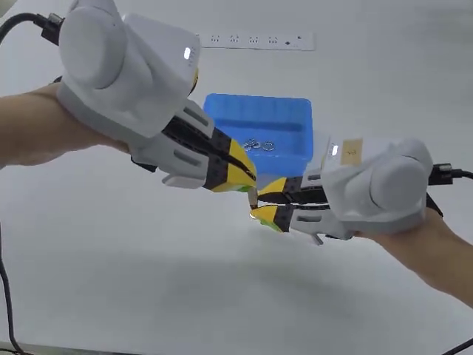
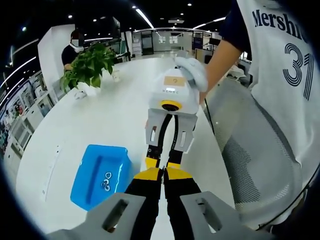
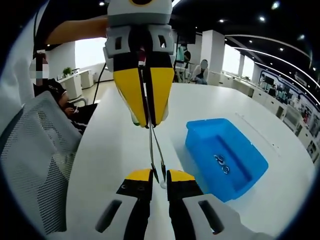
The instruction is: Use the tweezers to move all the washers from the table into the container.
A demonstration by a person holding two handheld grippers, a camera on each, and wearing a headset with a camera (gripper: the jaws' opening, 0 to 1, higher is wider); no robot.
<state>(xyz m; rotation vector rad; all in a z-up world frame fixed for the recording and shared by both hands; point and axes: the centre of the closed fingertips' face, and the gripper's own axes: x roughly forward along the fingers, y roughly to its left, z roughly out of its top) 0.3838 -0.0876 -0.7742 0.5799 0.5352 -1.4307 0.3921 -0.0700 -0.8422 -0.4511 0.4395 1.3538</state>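
My left gripper (image 1: 247,180) reaches in from the upper left, shut on the rear of thin metal tweezers (image 1: 253,197). In the right gripper view the tweezers (image 3: 152,150) hang from the left gripper (image 3: 147,122) down between the tips of my right gripper (image 3: 159,177), whose jaws press on the two legs near the tabletop. The right gripper (image 1: 260,205) comes in from the right, facing the left one. The blue container (image 1: 222,111) stands just behind the tips with a few washers (image 1: 260,146) inside. The container (image 2: 87,170) lies left of the left gripper (image 2: 163,172).
A white power strip (image 1: 255,39) lies at the table's far edge. A potted plant (image 2: 90,65) stands on the far end of the white table. A mesh chair (image 3: 35,150) stands beside the table. White tabletop (image 1: 111,259) surrounds both grippers.
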